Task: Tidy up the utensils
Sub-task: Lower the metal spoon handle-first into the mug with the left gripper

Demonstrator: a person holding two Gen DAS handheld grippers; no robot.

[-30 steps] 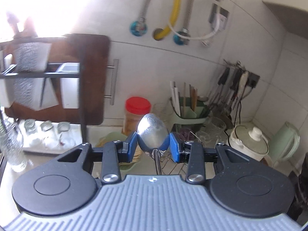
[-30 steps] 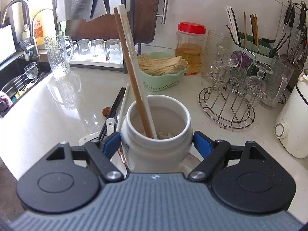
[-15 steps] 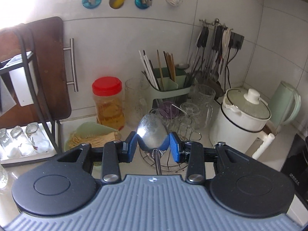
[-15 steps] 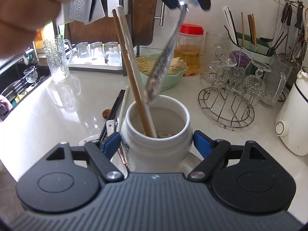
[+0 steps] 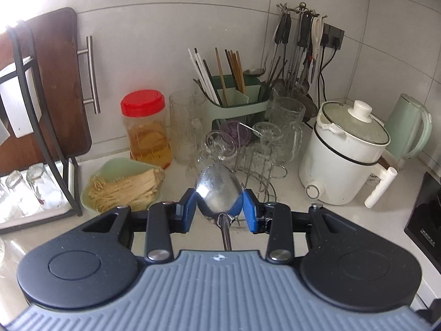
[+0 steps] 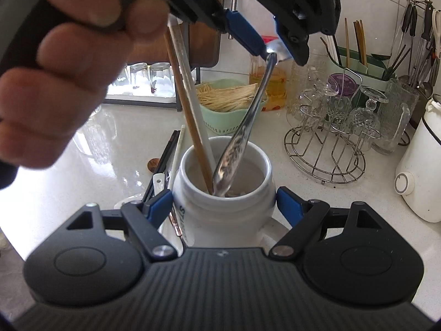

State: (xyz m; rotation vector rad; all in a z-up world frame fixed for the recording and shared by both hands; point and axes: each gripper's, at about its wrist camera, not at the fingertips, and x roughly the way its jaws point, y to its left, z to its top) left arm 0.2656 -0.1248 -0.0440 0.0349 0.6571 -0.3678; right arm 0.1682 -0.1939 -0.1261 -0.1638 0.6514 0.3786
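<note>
Left wrist view: the left gripper (image 5: 219, 209) clamps the spoon (image 5: 219, 193) by its bowl, blue pads pressed on both sides, above the countertop (image 5: 289, 193). Right wrist view: the right gripper (image 6: 224, 204) has both pads against the white jar (image 6: 224, 209), the spoon handle dips inside beside two chopsticks (image 6: 190, 110)
</note>
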